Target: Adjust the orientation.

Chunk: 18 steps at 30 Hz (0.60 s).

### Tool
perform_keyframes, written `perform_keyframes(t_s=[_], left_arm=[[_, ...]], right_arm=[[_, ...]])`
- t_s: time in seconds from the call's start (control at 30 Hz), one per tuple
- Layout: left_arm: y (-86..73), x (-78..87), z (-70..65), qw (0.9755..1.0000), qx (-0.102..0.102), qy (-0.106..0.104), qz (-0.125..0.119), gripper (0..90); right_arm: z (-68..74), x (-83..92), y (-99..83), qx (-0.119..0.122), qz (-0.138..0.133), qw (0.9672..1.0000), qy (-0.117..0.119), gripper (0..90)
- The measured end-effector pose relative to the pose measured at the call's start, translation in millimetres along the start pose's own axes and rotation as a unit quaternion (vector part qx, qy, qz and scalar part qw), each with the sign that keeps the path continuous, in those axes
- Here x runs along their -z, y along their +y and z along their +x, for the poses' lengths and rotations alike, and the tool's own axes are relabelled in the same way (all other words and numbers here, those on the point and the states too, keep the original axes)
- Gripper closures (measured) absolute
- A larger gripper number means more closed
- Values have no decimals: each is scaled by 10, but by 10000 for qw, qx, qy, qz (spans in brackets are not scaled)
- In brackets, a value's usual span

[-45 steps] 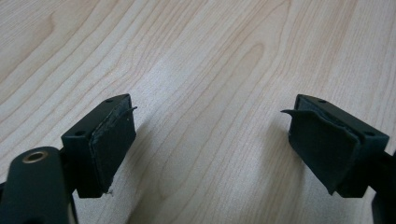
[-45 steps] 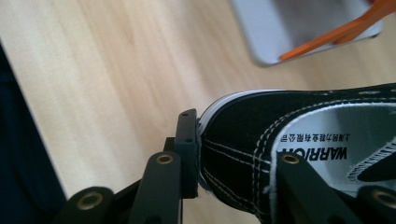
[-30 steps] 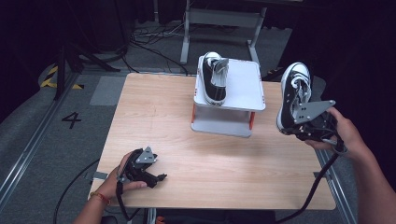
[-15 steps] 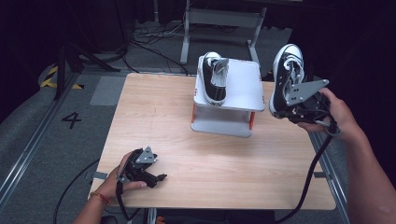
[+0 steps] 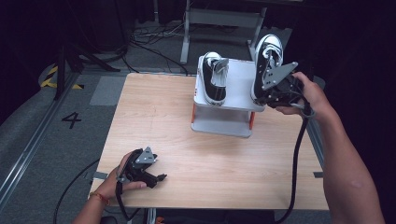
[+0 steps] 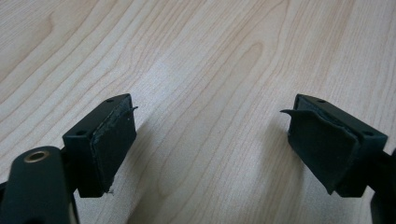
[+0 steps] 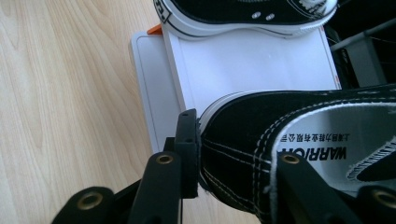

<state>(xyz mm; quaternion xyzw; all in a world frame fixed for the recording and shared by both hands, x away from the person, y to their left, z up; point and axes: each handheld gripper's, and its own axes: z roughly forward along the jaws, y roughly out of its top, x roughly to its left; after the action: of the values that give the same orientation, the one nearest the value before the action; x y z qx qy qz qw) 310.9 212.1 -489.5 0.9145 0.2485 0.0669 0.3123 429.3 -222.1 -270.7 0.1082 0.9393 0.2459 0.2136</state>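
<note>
Clamped on the heel end of a black canvas sneaker (image 7: 299,154), right fingers (image 7: 189,154) pressing the collar wall from both sides, one outside against the canvas, the other inside the opening near the printed insole. Carried toe-up in the high view by the right gripper (image 5: 275,88), just above the right half of a white stand (image 5: 233,91), sole edge close over its top. Beyond the fingers on that same top, a matching second sneaker (image 5: 214,84) lying along the left half. Likely light and soft-walled: canvas folding under a pinch, rubber sole stiff, so heel collar or sole rim a sound hold, with some swing of the toe to be expected. Left fingers (image 6: 109,144) well apart, holding nothing, left gripper (image 5: 140,167) resting low over bare wooden counter (image 5: 154,107), well apart from both shoes.
</note>
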Motion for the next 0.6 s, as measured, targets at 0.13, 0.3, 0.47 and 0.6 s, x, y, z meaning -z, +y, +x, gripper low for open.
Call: perform_keyframes(t_s=[0.13, 0.3, 0.47, 0.6], left_arm=[[-2, 4, -2, 10000, -4, -2, 7, 158], [-4, 5, -4, 10000, -7, 12, 0, 159], [-5, 5, -5, 10000, -3, 9, -2, 160], [-5, 5, -5, 10000, -5, 8, -2, 160]], right_arm=[[-15, -79, 78, 75, 28, 10000, -15, 732], [0, -221, 206, 198, 131, 9996, 133, 731], [29, -329, 284, 317, 279, 9990, 126, 731], [57, -418, 345, 378, 285, 9987, 186, 731]])
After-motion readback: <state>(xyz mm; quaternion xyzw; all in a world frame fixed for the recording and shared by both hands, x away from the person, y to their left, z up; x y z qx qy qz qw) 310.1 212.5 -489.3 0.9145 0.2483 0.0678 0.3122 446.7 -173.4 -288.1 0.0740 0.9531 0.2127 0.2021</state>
